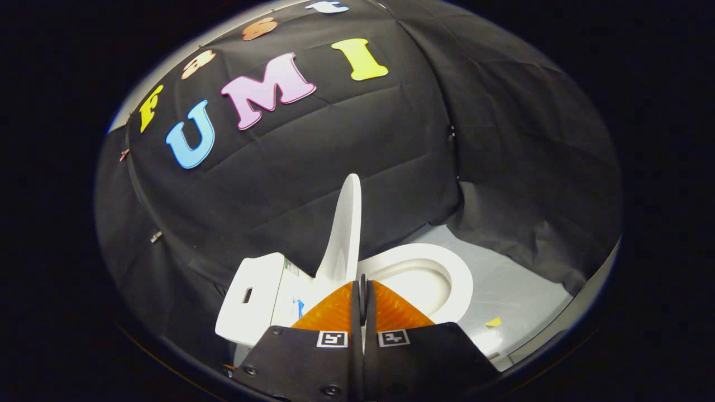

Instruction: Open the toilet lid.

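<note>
Your gripper [363,293] has its two fingers pressed together with nothing between them, tips meeting just short of the toilet. The smooth white plastic toilet lid [343,231] stands raised, seen edge-on as a thin curved blade rising just beyond your fingertips. Beside it lies the glossy white oval toilet seat [452,279] around the open bowl. The boxy white tank [251,304] sits on the lid's other side. The pale grey floor [514,290] carries a small yellow scrap [493,322]; creased black cloth [335,156] drapes behind.
</note>
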{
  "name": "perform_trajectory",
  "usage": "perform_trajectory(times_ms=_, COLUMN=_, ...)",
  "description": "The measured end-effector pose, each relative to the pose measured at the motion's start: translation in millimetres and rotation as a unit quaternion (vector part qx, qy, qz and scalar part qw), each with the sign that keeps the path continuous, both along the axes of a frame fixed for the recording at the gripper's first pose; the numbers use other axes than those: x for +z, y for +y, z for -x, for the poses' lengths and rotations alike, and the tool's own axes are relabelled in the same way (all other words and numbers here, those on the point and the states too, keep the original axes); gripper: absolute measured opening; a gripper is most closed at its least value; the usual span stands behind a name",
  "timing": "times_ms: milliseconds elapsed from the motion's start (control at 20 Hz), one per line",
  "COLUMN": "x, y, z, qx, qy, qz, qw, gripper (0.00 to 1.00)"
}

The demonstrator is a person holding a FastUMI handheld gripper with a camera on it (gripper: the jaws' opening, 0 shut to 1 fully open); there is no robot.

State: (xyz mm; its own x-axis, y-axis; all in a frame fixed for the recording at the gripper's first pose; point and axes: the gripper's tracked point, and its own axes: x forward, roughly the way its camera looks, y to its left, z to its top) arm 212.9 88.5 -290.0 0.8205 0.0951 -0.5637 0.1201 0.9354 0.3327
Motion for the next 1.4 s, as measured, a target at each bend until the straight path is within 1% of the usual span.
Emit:
perform_trajectory(times_ms=300, x=31.8, y=52.8, z=5.6, qx=0.017, qy=-0.019, qz=0.034, qw=0.999, gripper=0.06)
perform_trajectory(times_ms=550, x=55.7, y=105.7, z=18.3, qx=0.034, qy=-0.037, qz=0.085, qw=0.995, gripper=0.07)
perform_trajectory(times_ms=800, x=69.2, y=159.2, z=24.6, qx=0.057, qy=-0.064, qz=0.154, qw=0.984, gripper=0.07)
perform_trajectory(times_ms=1000, x=73.0, y=200.2, z=30.4, qx=0.074, qy=-0.079, qz=0.177, qw=0.978, gripper=0.07)
perform_trajectory(times_ms=1200, x=66.1, y=236.6, z=31.9, qx=0.087, qy=-0.095, qz=0.212, qw=0.969, gripper=0.07)
perform_trajectory(times_ms=1400, x=62.7, y=272.0, z=36.2, qx=0.101, qy=-0.107, qz=0.225, qw=0.963, gripper=0.07)
